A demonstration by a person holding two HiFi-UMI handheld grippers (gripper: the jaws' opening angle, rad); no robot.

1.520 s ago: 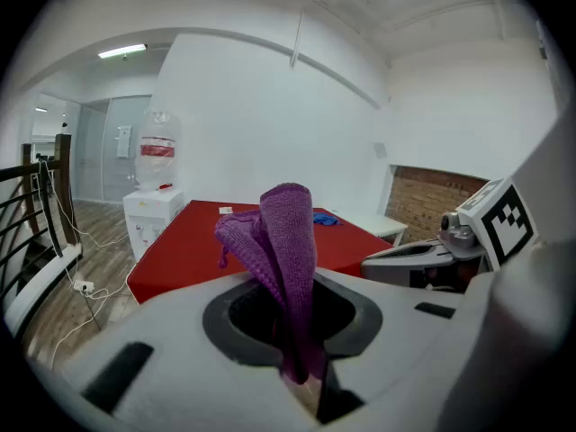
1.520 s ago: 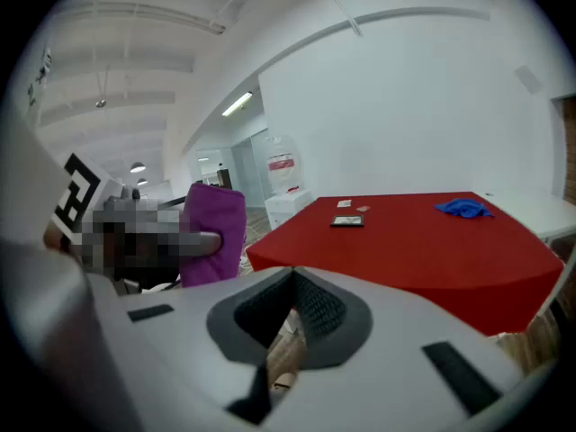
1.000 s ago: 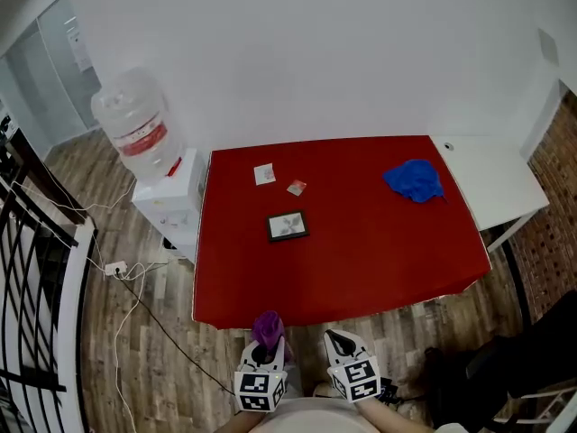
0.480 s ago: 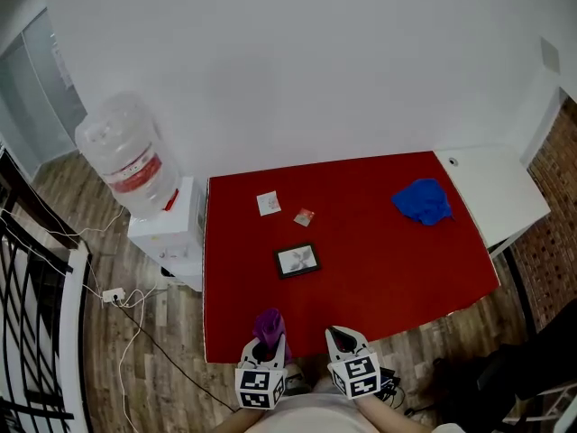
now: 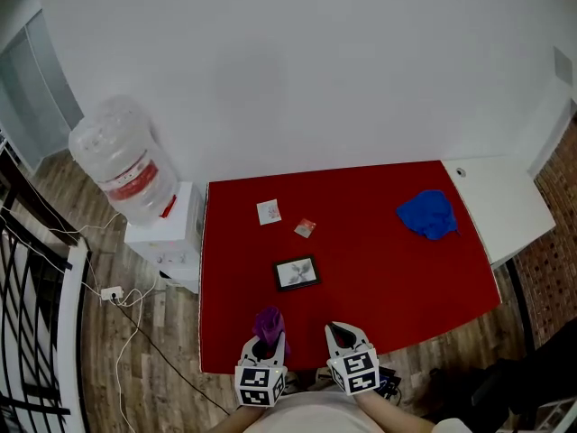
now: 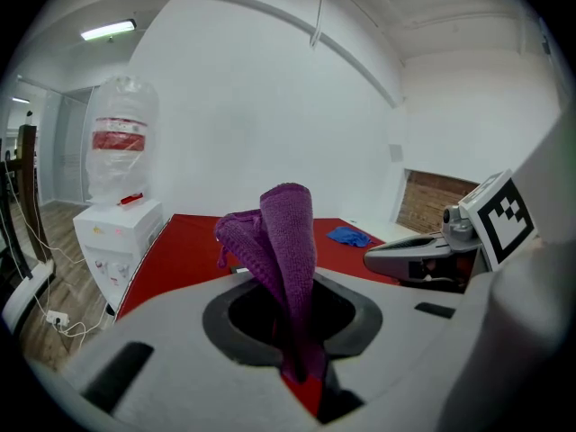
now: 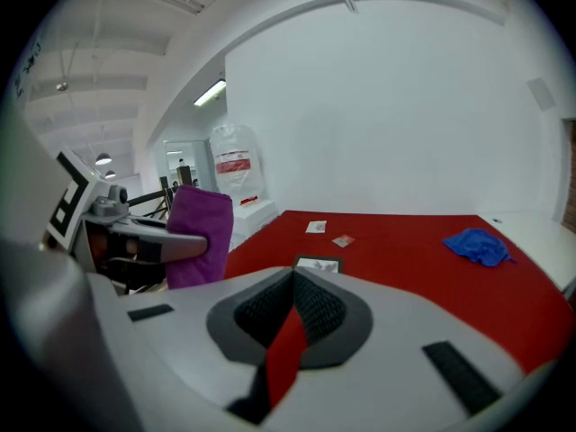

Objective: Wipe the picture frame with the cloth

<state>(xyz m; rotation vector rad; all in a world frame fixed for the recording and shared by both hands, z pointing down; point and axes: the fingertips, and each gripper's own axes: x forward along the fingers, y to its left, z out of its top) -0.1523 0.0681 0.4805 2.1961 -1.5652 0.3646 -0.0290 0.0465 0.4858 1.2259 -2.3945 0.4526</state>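
A small dark picture frame (image 5: 297,272) lies flat on the red table (image 5: 388,269), left of its middle; the right gripper view shows the frame (image 7: 317,264) just beyond the jaws. My left gripper (image 5: 268,334) hovers at the table's near edge, shut on a purple cloth (image 5: 268,320) that sticks up out of the jaws (image 6: 286,241). Beside it, my right gripper (image 5: 340,336) is shut on nothing, and only a thin red sliver of table shows between its jaws. Both grippers are well short of the frame.
A blue cloth (image 5: 427,215) lies at the table's far right. Two small cards (image 5: 269,212) (image 5: 305,228) lie beyond the frame. A water dispenser (image 5: 126,174) stands left of the table and a white table (image 5: 505,206) right of it. Cables (image 5: 126,287) run over the wooden floor.
The head view has shifted, so the table sits lower in the picture and its near edge now reaches the gripper tips. Both grippers keep the same pose and grip.
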